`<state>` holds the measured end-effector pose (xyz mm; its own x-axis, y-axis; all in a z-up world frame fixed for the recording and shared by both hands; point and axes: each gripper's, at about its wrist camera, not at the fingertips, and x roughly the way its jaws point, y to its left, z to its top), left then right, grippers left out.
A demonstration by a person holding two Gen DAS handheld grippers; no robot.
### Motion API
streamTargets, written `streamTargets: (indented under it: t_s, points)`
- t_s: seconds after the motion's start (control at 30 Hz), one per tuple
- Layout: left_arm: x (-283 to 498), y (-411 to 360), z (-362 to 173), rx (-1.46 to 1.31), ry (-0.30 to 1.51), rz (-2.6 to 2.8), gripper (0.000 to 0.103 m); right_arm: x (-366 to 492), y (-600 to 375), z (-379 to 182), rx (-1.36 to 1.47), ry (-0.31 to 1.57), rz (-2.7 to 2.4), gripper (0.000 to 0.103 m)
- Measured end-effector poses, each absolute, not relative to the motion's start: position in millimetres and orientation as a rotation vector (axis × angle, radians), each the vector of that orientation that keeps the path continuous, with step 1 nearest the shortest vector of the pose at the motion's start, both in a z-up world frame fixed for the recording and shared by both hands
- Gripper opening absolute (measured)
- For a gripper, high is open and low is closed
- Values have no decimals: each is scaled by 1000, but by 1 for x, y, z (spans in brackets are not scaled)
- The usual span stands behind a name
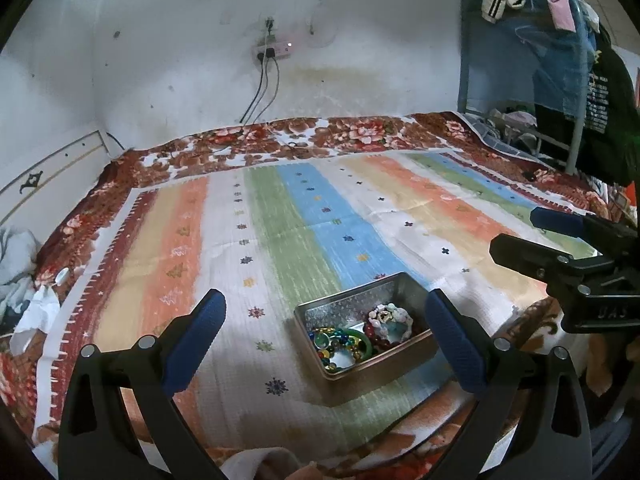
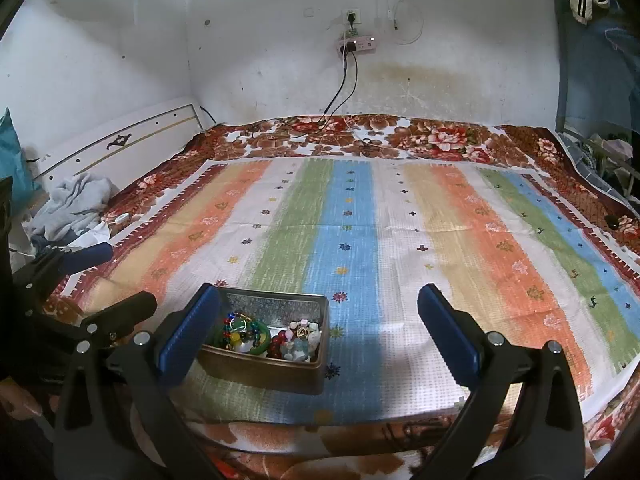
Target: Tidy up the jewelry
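Both tools released, empty. Left tool [image 1: 326, 344] hovers over tin [image 1: 416, 350]; jewelry [image 1: 352, 340] inside. Next: close tin or withdraw.

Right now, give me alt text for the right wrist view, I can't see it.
A metal tin of beaded jewelry sits on a striped cloth over a bed, just inside the open right tool's left finger. The left tool shows at the left edge; a white wall is behind.

tin [image 2: 276, 372]: near-left corner behind right gripper finger [image 2: 188, 330] | jewelry [image 2: 266, 336]: pieces too tangled to tell
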<state>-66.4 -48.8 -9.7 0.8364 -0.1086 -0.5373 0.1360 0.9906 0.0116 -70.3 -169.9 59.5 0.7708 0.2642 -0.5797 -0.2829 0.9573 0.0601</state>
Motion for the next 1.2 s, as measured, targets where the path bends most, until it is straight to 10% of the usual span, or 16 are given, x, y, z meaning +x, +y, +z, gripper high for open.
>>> streamTargets:
  t_s: [1.2]
  points:
    - [-70, -50, -4, 73, 499, -107, 97, -63, -169, 53, -32, 647, 291, 98]
